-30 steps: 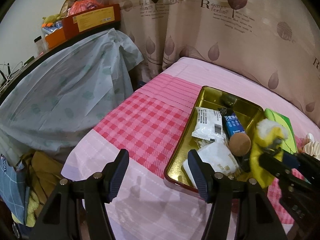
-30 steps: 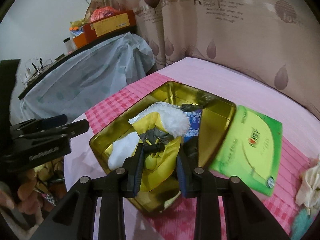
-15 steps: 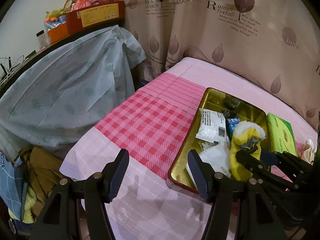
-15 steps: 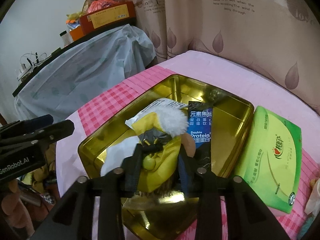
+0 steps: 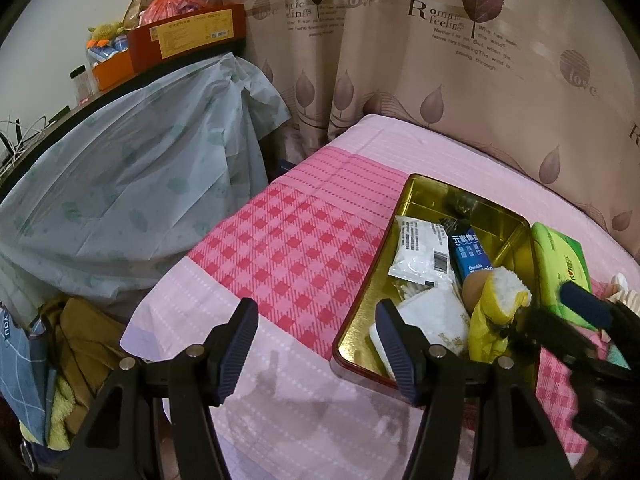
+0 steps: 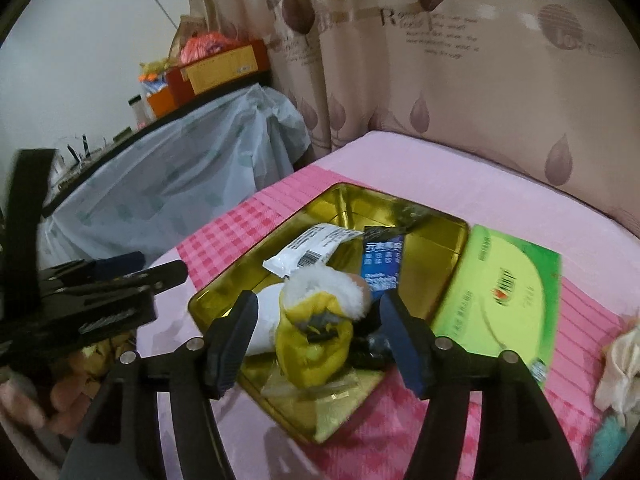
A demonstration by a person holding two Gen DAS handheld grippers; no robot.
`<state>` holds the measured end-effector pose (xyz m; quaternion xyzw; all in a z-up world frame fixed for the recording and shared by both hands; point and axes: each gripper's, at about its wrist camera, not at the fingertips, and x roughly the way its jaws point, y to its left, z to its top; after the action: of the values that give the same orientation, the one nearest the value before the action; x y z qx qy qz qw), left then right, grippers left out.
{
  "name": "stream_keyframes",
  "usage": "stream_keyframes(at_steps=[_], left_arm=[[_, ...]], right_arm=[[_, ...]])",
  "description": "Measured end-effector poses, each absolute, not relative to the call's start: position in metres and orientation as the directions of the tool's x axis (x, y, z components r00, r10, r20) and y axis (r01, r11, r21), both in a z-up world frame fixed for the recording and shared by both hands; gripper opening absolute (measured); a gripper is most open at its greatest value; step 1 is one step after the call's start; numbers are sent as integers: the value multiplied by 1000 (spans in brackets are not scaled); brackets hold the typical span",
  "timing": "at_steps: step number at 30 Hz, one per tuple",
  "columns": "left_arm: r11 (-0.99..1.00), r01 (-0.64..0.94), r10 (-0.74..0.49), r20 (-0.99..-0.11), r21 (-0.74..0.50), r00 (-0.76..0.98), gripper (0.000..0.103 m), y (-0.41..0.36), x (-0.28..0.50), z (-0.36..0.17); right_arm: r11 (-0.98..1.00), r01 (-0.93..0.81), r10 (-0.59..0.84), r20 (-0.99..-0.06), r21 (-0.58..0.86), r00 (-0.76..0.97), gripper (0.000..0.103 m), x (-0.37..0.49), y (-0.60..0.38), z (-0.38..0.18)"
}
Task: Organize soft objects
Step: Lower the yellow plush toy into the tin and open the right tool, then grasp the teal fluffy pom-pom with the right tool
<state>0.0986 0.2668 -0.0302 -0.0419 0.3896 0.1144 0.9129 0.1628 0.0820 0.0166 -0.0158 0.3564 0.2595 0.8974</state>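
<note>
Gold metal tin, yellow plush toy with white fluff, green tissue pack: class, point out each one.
Gold metal tin (image 6: 424,268): right wrist view, bare inner floor.
Yellow plush toy with white fluff (image 6: 316,344): right wrist view, yellow body.
Green tissue pack (image 6: 500,292): right wrist view, top face.

Ahead of the right claw (image 6: 316,334), the tray (image 6: 432,248) looks like glossy gold metal. The yellow toy (image 6: 316,336) between its opening jaws is fuzzy cloth. Rightward, the green pack (image 6: 504,280) is shiny plastic; beneath, the checked bedcover (image 5: 296,256) is matt cloth.
</note>
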Motion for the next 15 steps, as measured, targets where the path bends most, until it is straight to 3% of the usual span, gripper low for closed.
stream_keyframes(at_steps=[5,15], left_arm=[[971,-239,177,-720,15,671,63,266,99,-30],[972,-232,187,-713,36,676,63,262,94,-30]], right_arm=[[894,-428,406,-645,133,647,69,193,105,22],[987,-157,140,-703,42,697,72,137,-69,0]])
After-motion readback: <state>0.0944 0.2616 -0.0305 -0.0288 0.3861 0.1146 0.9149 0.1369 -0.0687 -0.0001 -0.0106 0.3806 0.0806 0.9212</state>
